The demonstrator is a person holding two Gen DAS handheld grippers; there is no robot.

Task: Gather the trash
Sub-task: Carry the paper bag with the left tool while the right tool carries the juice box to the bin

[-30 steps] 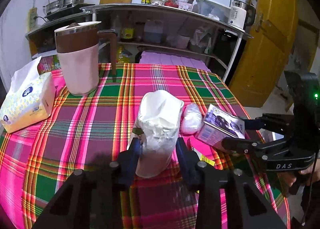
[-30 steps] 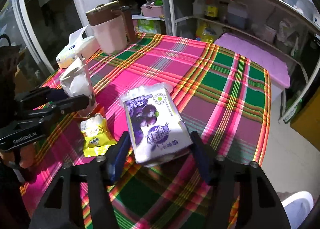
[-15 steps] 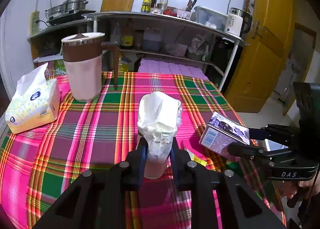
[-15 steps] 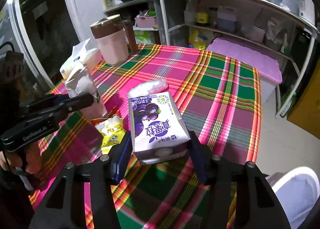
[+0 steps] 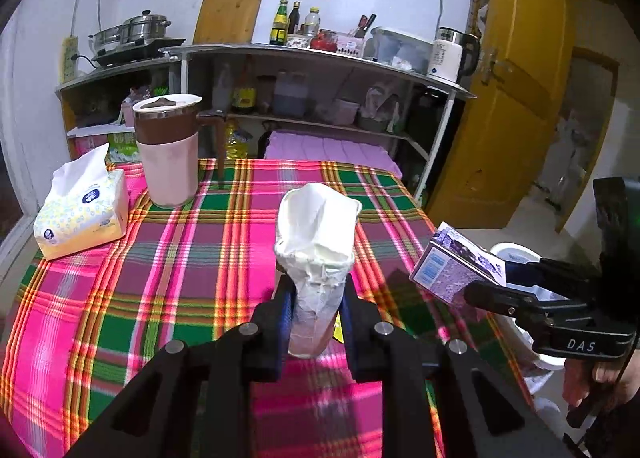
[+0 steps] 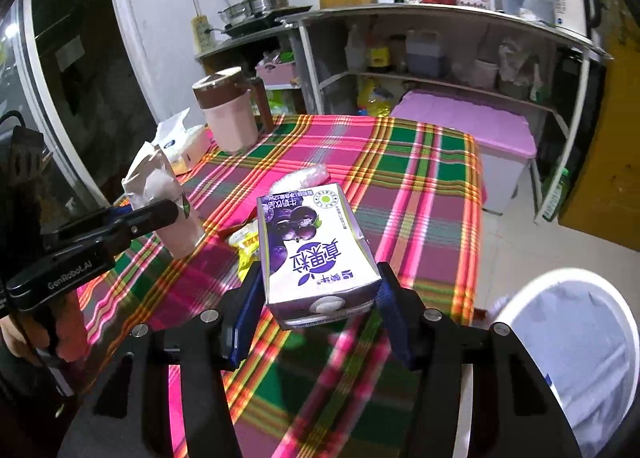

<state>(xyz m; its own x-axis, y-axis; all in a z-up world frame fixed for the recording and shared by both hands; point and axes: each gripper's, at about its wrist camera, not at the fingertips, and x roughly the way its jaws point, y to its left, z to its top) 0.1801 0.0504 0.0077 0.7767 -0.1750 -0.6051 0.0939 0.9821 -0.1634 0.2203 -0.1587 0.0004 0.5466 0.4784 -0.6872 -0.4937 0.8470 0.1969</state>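
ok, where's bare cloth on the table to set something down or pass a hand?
Free: the far right half of the cloth, from the jug across to the right edge, and the near left cloth below the tissue pack. Crowded: mid-near strip, with the yellow wrapper, clear bag, and both loaded grippers.

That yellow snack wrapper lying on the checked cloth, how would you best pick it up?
Take the yellow snack wrapper by its raised, crinkled edge, coming from above with jaws straddling the fold: it lies flat and limp on the tablecloth, so there is no side to squeeze.
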